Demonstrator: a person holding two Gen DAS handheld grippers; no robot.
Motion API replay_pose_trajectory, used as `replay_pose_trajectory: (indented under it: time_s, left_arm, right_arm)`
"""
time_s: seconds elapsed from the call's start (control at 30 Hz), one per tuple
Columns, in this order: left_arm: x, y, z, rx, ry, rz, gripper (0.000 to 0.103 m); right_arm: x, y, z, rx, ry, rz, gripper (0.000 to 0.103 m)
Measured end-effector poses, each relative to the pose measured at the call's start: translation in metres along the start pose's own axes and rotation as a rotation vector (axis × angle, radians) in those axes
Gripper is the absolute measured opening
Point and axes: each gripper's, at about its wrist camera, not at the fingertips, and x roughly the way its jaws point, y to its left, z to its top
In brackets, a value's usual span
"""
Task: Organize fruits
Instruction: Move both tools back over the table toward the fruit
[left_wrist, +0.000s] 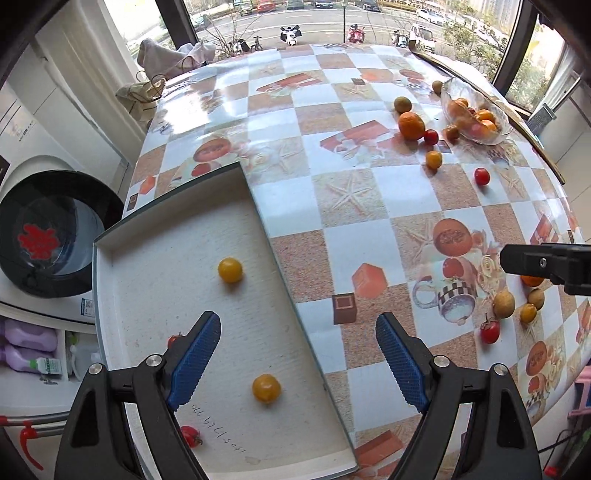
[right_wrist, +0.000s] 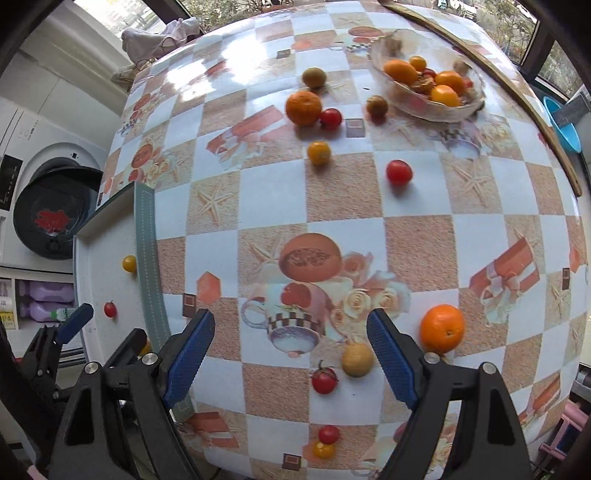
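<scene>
The left gripper (left_wrist: 297, 354) hangs wide apart and empty over the near right part of a shallow white tray (left_wrist: 155, 266), its right finger past the tray's edge over the bench (left_wrist: 354, 192). In the tray lie two yellow tomatoes (left_wrist: 230, 270) (left_wrist: 266, 387), well apart, and two red tomatoes (left_wrist: 190, 435), one partly hidden behind the left finger (left_wrist: 195, 354).

The right gripper (right_wrist: 290, 354) is likewise released, with nothing between its fingers; no earlier picture shows its jaws' motion. It points down at the checked cloth just right of the tray. Beside its right finger sit a pale round fruit (right_wrist: 357, 359) and a stemmed red tomato (right_wrist: 324, 380), close together, and an orange (right_wrist: 441, 328) lies on the finger's far side. Nearer the bench edge a small red tomato (right_wrist: 328, 434) touches a yellow one (right_wrist: 323, 449).

Farther back, a glass bowl (right_wrist: 458, 110) holds oranges and small fruits. Near it on the cloth lie a mandarin (right_wrist: 303, 107) touching a red tomato (right_wrist: 330, 118), a greenish fruit (right_wrist: 314, 76), a brownish one (right_wrist: 377, 105), a yellow tomato (right_wrist: 318, 152) and a lone red tomato (right_wrist: 399, 172).
</scene>
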Motion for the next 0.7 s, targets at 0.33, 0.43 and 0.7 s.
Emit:
replay_pose_trajectory:
  time_s: [0.33,0.43,0.7]
  left_arm:
    - [0.020,-0.055,0.032,0.042,0.027,-0.068,0.087]
    - [0.027,-0.067,0.050,0.044,0.019,-0.072,0.087]
    - [0.059,-0.095,0.102,0.042,-0.013,-0.087,0.087]
  right_arm:
    - [-0.008,-0.096,-0.025,0.162,0.013,-0.081,0.087]
    - [-0.007,-0.102,-0.018,0.159,0.001,-0.074,0.087]
    - [0.007,-0.090,0.022,0.028,-0.058,-0.063,0.086]
